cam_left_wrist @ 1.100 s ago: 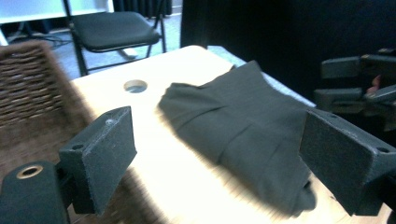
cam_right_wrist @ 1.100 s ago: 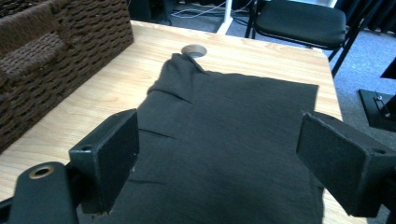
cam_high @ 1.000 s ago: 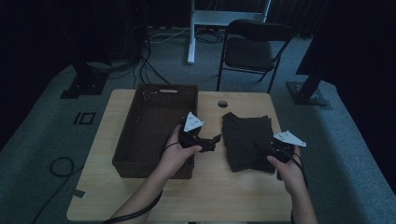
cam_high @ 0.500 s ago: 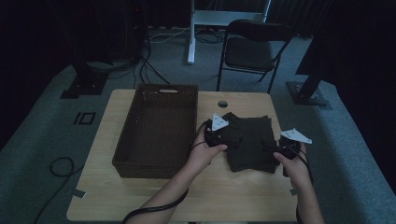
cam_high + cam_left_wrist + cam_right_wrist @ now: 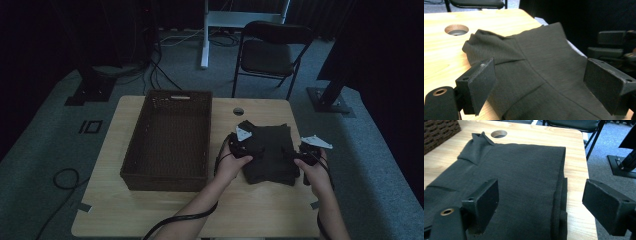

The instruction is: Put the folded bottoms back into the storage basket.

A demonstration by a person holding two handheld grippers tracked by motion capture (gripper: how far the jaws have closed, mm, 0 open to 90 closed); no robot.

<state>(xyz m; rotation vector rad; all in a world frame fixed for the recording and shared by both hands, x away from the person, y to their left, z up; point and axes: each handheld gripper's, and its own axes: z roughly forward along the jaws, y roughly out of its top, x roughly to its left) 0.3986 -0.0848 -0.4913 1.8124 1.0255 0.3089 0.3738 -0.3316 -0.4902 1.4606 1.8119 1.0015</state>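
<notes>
- left tongs [image 5: 248, 146] hang spread over the near left part of the folded dark grey-green cloth [image 5: 267, 152], pinching nothing.
- right tongs [image 5: 303, 156] stand spread at the cloth's right folded edge, also gripping nothing.
- the cloth lies flat on the pale wooden bench [image 5: 165, 210], right of the dark brown woven basket [image 5: 170, 145].
- beyond it, a round hole [image 5: 238, 111] in the bench.
</notes>
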